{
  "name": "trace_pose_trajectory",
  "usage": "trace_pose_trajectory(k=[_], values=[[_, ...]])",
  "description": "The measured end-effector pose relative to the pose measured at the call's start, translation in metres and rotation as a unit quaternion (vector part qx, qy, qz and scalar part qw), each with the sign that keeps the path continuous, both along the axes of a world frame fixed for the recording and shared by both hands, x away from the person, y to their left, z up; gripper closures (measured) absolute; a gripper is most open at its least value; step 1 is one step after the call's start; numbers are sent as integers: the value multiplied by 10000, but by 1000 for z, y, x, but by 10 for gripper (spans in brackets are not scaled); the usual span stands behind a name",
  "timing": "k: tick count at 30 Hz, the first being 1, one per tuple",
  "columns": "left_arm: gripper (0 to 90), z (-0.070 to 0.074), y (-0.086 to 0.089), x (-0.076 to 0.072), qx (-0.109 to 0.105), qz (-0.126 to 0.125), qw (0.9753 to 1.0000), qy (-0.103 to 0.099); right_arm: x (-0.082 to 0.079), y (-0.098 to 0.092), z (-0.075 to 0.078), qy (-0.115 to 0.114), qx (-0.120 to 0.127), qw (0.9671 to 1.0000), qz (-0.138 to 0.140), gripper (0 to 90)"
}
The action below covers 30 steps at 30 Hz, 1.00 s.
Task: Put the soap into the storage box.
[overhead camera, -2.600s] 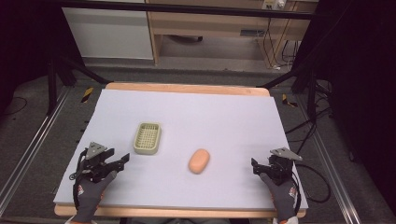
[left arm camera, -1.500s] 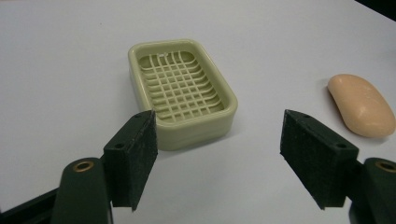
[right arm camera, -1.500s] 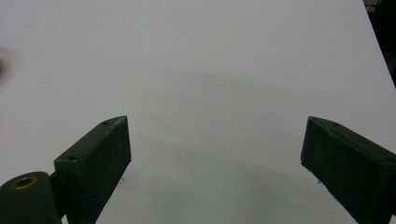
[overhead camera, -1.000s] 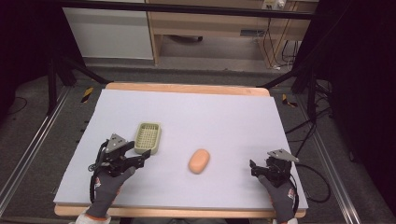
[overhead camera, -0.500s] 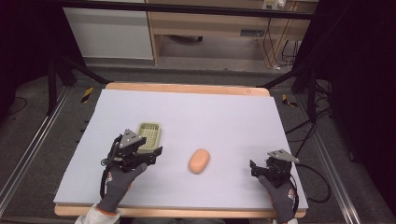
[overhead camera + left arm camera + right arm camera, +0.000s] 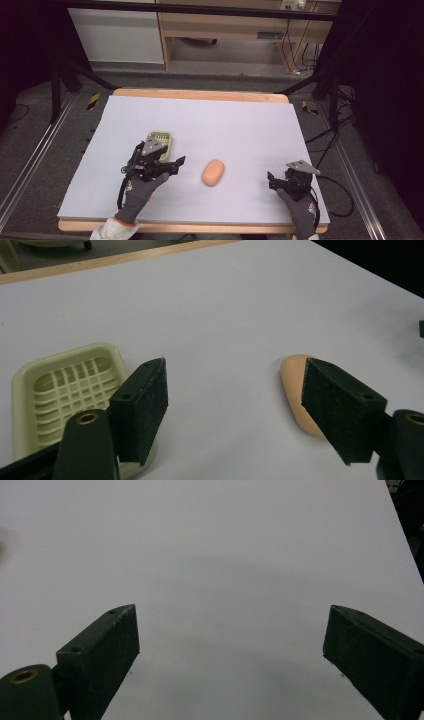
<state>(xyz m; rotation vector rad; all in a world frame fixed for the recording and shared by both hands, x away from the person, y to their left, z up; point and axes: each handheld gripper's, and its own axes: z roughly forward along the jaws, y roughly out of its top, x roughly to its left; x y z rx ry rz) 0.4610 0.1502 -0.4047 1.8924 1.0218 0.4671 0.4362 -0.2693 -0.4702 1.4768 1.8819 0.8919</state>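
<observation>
Oval peach-orange soap bar (image 6: 213,172) bare on the table, pale-green slotted plastic soap dish (image 6: 161,140) near — your left gripper (image 6: 235,405) gapes between them, your right gripper (image 6: 230,650) gapes too.

pale table (image 6: 240,120) carries a soap dish (image 6: 161,139) and soap bar (image 6: 213,172).

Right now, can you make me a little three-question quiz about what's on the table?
1. True or false: the left tool is clamped on the orange soap.
2. Which thing lies closer to the left tool? A) the soap dish B) the orange soap
3. Fill in: the right tool has its jaws ____.

Key: 1. False; its jaws stand apart with nothing between them. 2. A; in the high view the tool partly overlaps the dish. 3. Open, over the bare white table.
</observation>
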Motion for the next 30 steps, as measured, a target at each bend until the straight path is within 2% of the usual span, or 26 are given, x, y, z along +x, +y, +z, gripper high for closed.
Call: trace_pose_trajectory(k=[10,21,30], values=[[256,-2,-24,4,120,-203,9997,38,1,1,0,26,2,10000,-19,82],[253,-7,-39,8,209,-307,9992,139,1,1,0,30,11,10000,-33,83],[250,-13,-54,11,370,-446,9980,231,1,1,0,40,-2,10000,16,82]])
